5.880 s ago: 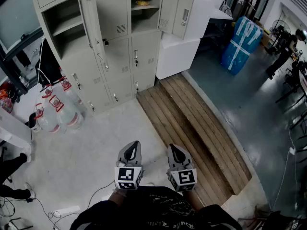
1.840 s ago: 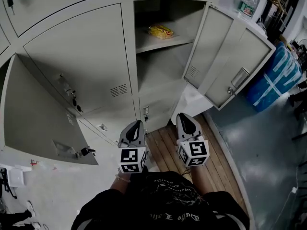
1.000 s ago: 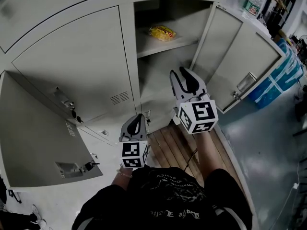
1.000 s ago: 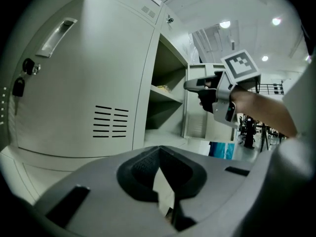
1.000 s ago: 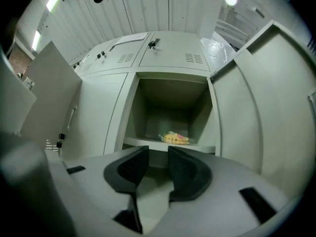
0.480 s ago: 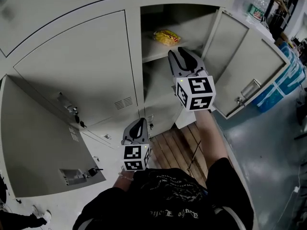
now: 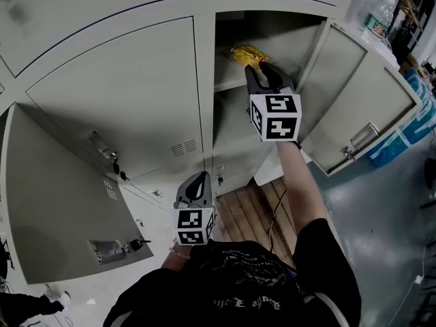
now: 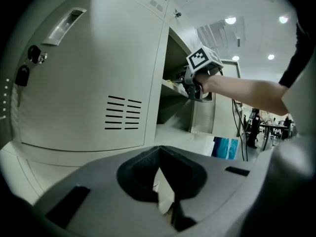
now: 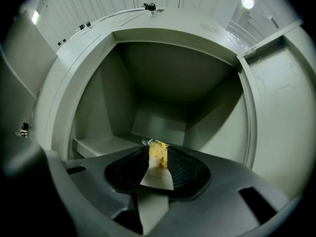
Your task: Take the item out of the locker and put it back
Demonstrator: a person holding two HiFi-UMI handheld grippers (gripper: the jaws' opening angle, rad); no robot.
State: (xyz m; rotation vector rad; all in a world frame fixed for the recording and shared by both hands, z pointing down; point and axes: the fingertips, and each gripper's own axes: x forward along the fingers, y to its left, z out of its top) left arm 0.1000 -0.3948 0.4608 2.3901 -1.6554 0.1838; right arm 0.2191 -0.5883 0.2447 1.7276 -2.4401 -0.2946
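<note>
Okay, the right gripper [image 7: 262, 71] is up at the mouth of the open locker compartment [image 7: 272, 29], arm stretched out and pointing level into it. Its fingers [image 9: 183, 171] stand apart with a clear gap and grip nothing. Straight ahead, seen through that gap in the right gripper view, is the yellow snack packet [image 7: 244, 53]. It lies flat on the shelf [image 7: 228, 78] inside the compartment, right at the fingertips; whether they touch it I can't tell. From the head view its long axis runs side to side across the opening, roughly along the shelf's front edge, so it sits crosswise to the line the gripper points along. One short end points toward the compartment's left wall, the other sits by the fingertips. The compartment's door [image 7: 361, 107] hangs swung out to the right.

Down low, the left gripper [image 7: 198, 178] is held close to the person's body, facing the closed locker door [image 7: 129, 107] with the vent slots. Its fingers are drawn together at the tips, with only a thin sliver of light lower down and nothing held. A second door [image 7: 61, 196] stands open at lower left, and wooden boards [image 7: 238, 210] lie on the floor below the lockers.
</note>
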